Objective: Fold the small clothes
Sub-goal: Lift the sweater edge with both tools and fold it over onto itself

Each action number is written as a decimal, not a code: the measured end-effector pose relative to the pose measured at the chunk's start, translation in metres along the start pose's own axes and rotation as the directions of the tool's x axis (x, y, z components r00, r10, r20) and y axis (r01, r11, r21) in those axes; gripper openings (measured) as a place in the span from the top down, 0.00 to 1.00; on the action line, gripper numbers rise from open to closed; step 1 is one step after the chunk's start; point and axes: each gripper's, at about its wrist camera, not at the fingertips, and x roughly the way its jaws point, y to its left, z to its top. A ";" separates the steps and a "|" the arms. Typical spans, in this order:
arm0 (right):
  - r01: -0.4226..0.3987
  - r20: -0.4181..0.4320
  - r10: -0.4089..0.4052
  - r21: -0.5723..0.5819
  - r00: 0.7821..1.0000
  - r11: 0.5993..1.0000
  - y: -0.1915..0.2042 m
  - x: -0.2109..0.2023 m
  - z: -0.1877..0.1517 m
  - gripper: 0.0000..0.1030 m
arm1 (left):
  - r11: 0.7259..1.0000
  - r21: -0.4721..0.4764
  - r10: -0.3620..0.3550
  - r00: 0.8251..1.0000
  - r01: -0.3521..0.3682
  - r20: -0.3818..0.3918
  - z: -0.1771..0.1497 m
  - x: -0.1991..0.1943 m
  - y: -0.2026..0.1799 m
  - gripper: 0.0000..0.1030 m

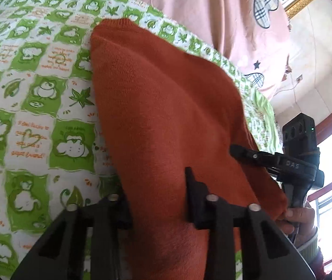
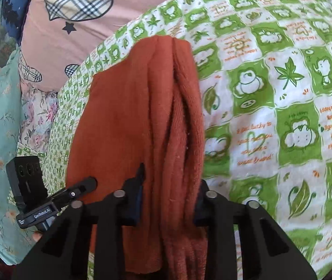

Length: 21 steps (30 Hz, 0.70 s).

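- The rust-orange knit garment [image 1: 166,107] is the landmark: it is lifted above the green frog-print sheet [image 1: 26,93], its far end touching or just over the sheet.
- At its left edge, the left gripper [image 1: 156,200] is pinched on the fabric — cloth fills the gap between its fingers.
- At its right edge, the right gripper [image 2: 168,200] is clamped on a bunch of several folds.
- Beyond the garment lies a pink quilt [image 1: 212,11].
- Risk, as I judge it: the bunched right side may slip or set down uneven, leaving a crooked fold.
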 end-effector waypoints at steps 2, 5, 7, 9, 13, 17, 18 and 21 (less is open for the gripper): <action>-0.011 0.023 0.011 -0.009 1.000 1.000 0.014 -0.005 -0.006 0.75 | 1.000 0.009 -0.008 1.000 0.008 0.019 -0.004 -0.020 -0.001 0.74; -0.085 0.035 0.085 -0.021 0.996 0.996 0.040 -0.002 -0.020 0.76 | 0.998 0.050 0.032 0.998 -0.035 0.061 -0.017 -0.059 -0.002 0.75; -0.123 0.029 0.124 -0.046 0.992 0.991 0.062 0.007 -0.031 0.76 | 0.996 0.063 0.053 0.995 -0.058 0.082 -0.028 -0.087 0.003 0.75; -0.178 0.019 0.179 -0.063 0.984 0.982 0.087 0.019 -0.042 0.76 | 0.994 0.068 0.079 0.992 -0.086 0.099 -0.041 -0.119 0.013 0.75; -0.284 -0.013 0.285 -0.108 0.959 0.953 0.134 0.045 -0.068 0.76 | 0.989 0.055 0.131 0.983 -0.139 0.126 -0.066 -0.181 0.039 0.75; -0.335 -0.077 0.328 -0.111 0.942 0.936 0.166 0.079 -0.094 0.76 | 0.985 0.015 0.171 0.977 -0.174 0.131 -0.093 -0.226 0.071 0.74; -0.330 -0.094 0.321 -0.109 0.942 0.938 0.171 0.088 -0.099 0.76 | 0.981 0.011 0.188 0.974 -0.191 0.125 -0.099 -0.229 0.078 0.74; -0.275 -0.102 0.264 -0.125 0.959 0.953 0.175 0.100 -0.109 0.76 | 0.974 -0.028 0.227 0.971 -0.226 0.080 -0.114 -0.222 0.098 0.73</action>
